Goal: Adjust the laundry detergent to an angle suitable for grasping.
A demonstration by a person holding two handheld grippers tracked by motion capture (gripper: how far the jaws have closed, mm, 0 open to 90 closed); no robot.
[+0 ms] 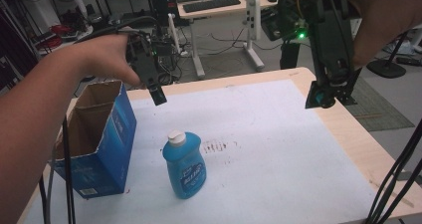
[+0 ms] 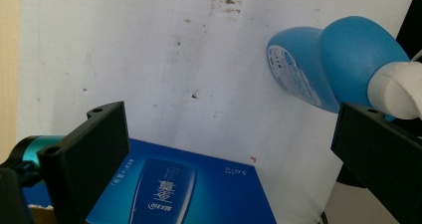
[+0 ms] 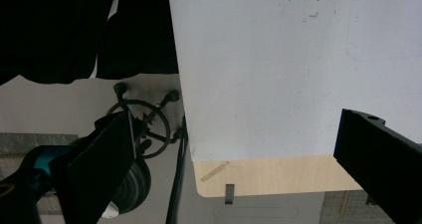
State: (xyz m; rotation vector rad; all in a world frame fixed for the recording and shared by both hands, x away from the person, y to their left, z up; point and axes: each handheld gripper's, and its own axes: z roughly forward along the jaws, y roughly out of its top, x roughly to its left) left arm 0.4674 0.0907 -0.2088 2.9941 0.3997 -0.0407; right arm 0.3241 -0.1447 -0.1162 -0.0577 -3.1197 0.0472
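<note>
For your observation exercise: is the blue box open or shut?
Open: the blue box has its top flaps up, and its brown inside shows.

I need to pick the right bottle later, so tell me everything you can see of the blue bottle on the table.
The blue bottle is translucent blue plastic with a white cap and a blue label on its front. It stands upright, cap closed, on the white table cover, just right of the open blue box but apart from it. Nothing grips it.

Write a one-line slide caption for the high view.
Two hand-held grippers hover open above the white table: the left gripper over the open blue box, a blue bottle standing beside it.
</note>
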